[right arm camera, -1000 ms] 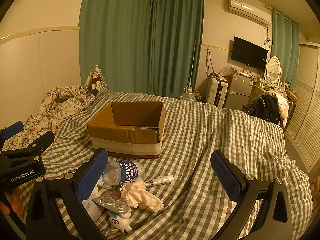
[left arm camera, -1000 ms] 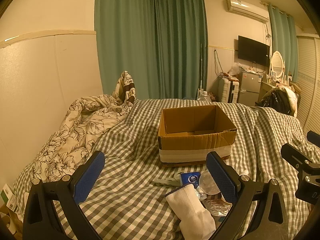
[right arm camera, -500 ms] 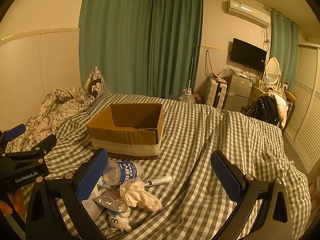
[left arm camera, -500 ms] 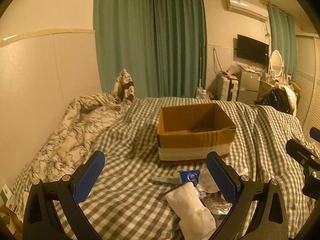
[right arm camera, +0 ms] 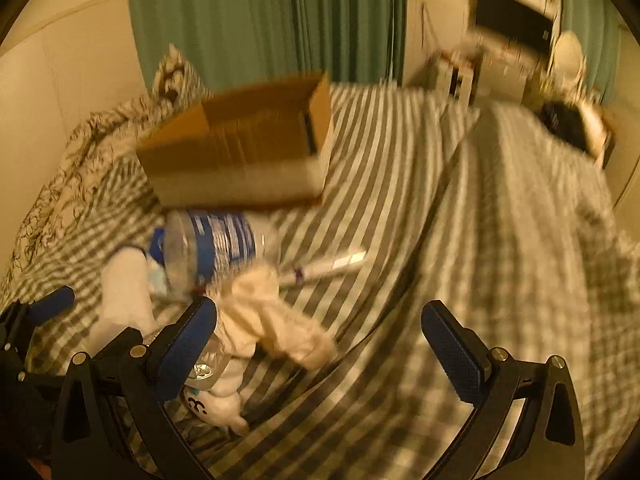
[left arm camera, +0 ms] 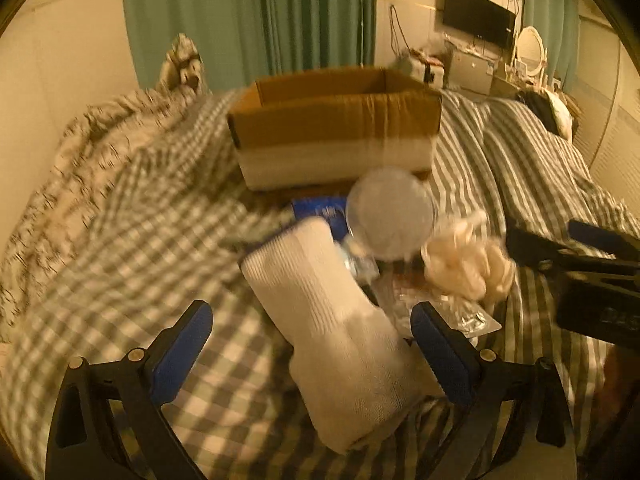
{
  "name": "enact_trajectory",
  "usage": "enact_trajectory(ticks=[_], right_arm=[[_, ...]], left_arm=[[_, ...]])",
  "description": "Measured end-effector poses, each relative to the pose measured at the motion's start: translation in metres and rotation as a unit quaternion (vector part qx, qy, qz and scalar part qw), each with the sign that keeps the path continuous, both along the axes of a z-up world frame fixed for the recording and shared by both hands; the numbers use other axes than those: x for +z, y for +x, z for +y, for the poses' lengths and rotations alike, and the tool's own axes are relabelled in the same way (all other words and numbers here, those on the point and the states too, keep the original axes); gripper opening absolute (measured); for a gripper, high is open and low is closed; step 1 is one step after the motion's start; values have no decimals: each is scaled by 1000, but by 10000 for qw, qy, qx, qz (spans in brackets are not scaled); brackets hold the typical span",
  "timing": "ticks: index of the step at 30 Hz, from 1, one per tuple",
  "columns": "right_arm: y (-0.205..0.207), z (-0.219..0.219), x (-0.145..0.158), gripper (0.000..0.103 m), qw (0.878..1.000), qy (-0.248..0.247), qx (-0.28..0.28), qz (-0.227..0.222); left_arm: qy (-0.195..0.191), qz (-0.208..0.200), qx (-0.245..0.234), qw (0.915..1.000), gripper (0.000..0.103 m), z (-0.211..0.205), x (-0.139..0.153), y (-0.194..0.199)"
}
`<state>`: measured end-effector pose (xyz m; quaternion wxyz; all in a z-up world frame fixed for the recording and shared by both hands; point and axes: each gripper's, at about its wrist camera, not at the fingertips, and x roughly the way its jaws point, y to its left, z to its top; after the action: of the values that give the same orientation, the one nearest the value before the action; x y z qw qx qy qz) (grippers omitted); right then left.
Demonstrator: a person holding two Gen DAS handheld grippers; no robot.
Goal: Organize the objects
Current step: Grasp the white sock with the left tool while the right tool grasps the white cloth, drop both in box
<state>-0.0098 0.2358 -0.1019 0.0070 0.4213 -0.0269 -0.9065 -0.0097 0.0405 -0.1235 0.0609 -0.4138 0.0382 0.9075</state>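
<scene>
An open cardboard box (left arm camera: 336,128) (right arm camera: 240,152) stands on the checked bedspread (left arm camera: 140,240). In front of it lies a pile: a white sock (left arm camera: 340,340) (right arm camera: 124,300), a clear plastic bottle with a blue label (left arm camera: 390,212) (right arm camera: 216,244), a crumpled cream cloth (left arm camera: 468,260) (right arm camera: 272,316), a white tube (right arm camera: 328,264), a foil blister pack (left arm camera: 464,316) and a small white toy (right arm camera: 224,396). My left gripper (left arm camera: 312,344) is open, its jaws either side of the sock. My right gripper (right arm camera: 320,340) is open, just right of the cloth. Both views are blurred.
A floral duvet (left arm camera: 80,152) is bunched at the left by the wall. Green curtains (left arm camera: 280,12) hang behind the bed. A TV (left arm camera: 478,20), a mirror and furniture stand at the far right. A dark bag (right arm camera: 568,124) lies on the bed's far right.
Both grippers have dropped and moved forward toward the pile, so the objects and box look much larger. Both stay open.
</scene>
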Motion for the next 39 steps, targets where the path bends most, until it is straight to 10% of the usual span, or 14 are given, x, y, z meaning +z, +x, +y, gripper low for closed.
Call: enact_trajectory(ticks=[11, 16, 25, 32, 33, 35, 39], right_arm=[[-15, 0, -40, 37, 9964, -542, 257, -593], [-4, -1, -23, 23, 9984, -440, 197, -301], [11, 0, 33, 7, 9982, -312, 311, 415], [8, 6, 44, 9, 9974, -358, 394, 483], [5, 7, 38, 15, 9977, -383, 468, 315], [2, 7, 23, 65, 9983, -313, 475, 100], [-12, 2, -11, 69, 9978, -320, 451, -378]], left_arm=[[363, -303, -323, 9984, 84, 0, -7, 6], [522, -328, -550, 9966, 45, -2, -1, 8], [470, 177, -434, 9978, 32, -16, 43, 8], [432, 615, -259, 9968, 32, -29, 76, -9], [413, 620, -250, 9969, 32, -29, 75, -11], [363, 603, -217, 9973, 32, -30, 71, -15], [328, 431, -225, 9983, 32, -27, 56, -23]])
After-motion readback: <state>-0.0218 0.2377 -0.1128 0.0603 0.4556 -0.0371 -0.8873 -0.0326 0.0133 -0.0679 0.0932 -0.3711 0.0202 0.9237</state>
